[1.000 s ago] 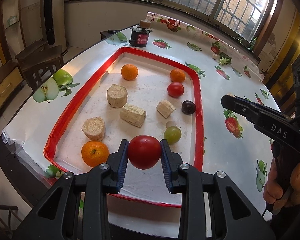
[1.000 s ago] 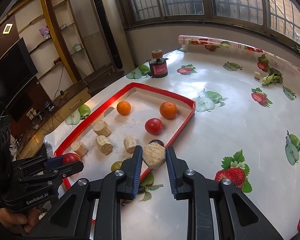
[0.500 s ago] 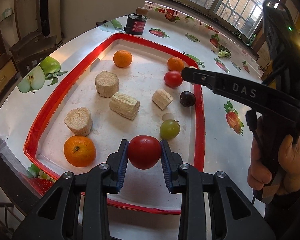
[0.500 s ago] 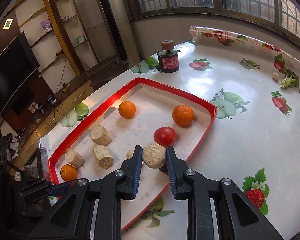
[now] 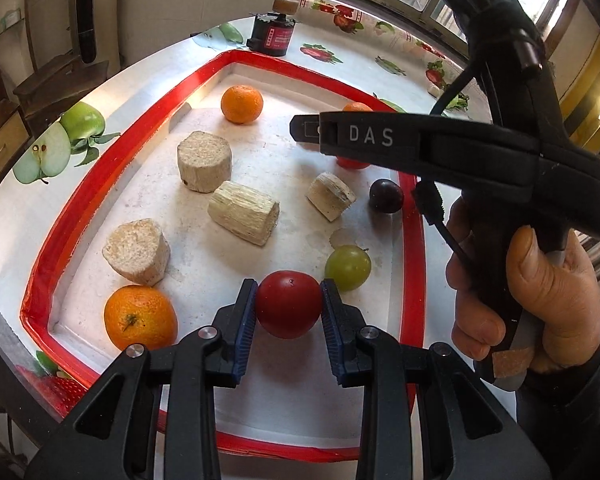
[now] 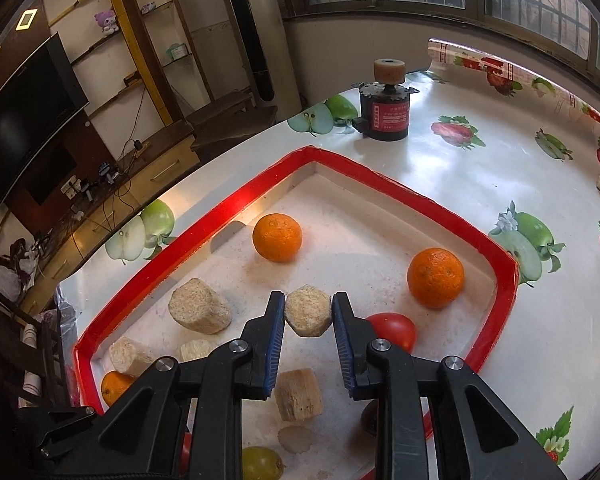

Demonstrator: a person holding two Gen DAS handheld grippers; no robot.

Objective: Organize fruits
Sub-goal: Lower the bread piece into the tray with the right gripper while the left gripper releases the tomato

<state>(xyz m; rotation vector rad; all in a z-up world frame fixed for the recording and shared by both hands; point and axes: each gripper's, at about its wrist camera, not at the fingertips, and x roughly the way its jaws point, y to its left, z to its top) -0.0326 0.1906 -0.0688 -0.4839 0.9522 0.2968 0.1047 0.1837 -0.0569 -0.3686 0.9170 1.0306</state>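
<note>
My left gripper is shut on a red tomato, held just above the near end of the red-rimmed white tray. My right gripper hangs over the middle of the tray with a beige cut chunk between its blue pads. Its jaws are opening, but the pads still touch the chunk. In the left wrist view, the right gripper reaches in from the right, held by a hand.
In the tray lie oranges, a second tomato, a green fruit, a dark plum and several beige chunks. A black-and-red cylinder stands beyond the tray.
My right gripper has carried the beige chunk leftward from the tray's right rim to over its middle. My left gripper has sunk slightly toward the tray with the tomato.
</note>
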